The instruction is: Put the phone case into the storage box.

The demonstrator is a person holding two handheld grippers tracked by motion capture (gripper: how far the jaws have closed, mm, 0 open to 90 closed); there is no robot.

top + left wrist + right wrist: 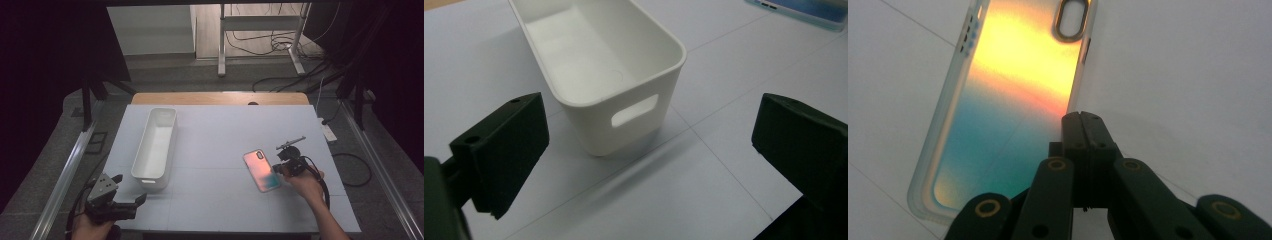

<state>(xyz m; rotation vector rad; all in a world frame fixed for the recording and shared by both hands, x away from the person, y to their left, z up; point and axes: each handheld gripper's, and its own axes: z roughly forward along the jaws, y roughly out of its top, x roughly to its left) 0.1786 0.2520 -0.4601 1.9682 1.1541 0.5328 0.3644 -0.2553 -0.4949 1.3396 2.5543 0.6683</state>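
We are resting our right gripper (1082, 117), jaws clenched on nothing, at the right long edge of the iridescent pink-to-teal plastic phone case (261, 170), lying flat right of the long white plastic bin (155, 147), long axis running away from us; left gripper (644, 150) is gaping

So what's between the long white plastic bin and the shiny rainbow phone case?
Nothing: the high view shows just bare table between the white plastic bin and the rainbow phone case.
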